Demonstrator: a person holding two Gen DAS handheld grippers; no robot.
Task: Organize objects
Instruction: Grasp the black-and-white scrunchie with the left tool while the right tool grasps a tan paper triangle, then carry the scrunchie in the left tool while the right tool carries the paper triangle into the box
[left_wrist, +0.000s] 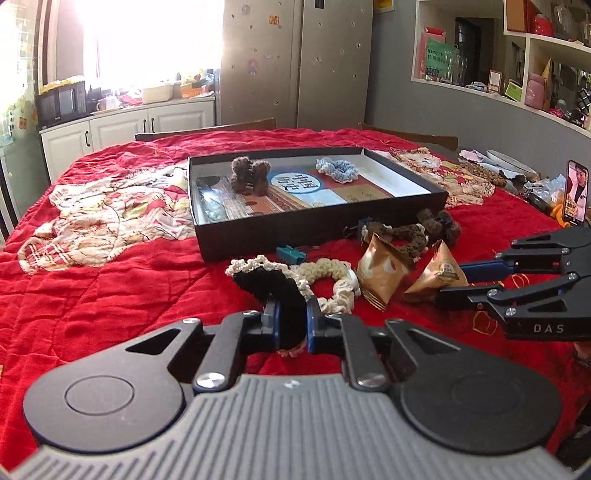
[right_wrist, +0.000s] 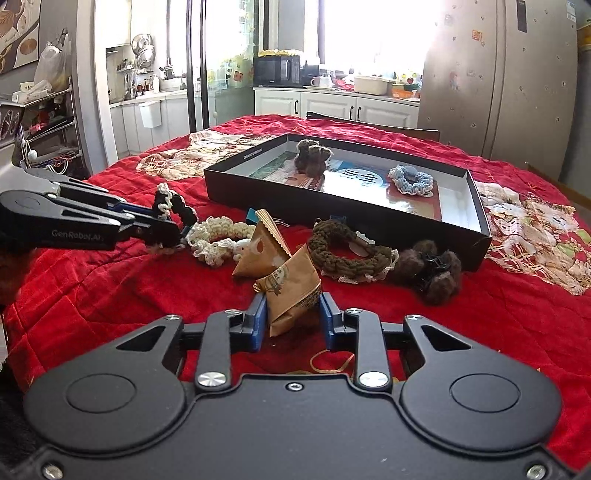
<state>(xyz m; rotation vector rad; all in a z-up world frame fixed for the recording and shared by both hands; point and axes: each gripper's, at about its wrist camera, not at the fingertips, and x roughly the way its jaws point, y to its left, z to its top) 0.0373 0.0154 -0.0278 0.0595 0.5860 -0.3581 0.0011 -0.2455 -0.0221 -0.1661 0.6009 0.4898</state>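
My left gripper (left_wrist: 291, 325) is shut on a black scrunchie with cream trim (left_wrist: 273, 288), just above the red cloth; it also shows in the right wrist view (right_wrist: 173, 210). My right gripper (right_wrist: 291, 317) has its jaws around a brown triangular snack packet (right_wrist: 291, 291), touching it on both sides. A second packet (right_wrist: 258, 247) lies just beyond. A cream scrunchie (right_wrist: 218, 240), a brown braided scrunchie (right_wrist: 347, 251) and a dark fluffy clip (right_wrist: 432, 273) lie on the cloth. The black tray (right_wrist: 476, 236) holds a brown fluffy clip (right_wrist: 310, 157) and a blue scrunchie (right_wrist: 412, 181).
A teal clip (left_wrist: 291, 254) lies in front of the tray (left_wrist: 317, 236). A phone (left_wrist: 576, 192) stands at the table's right edge by plates and wrappers. Patterned fabric (left_wrist: 110, 218) lies left of the tray. Chairs stand at the far side.
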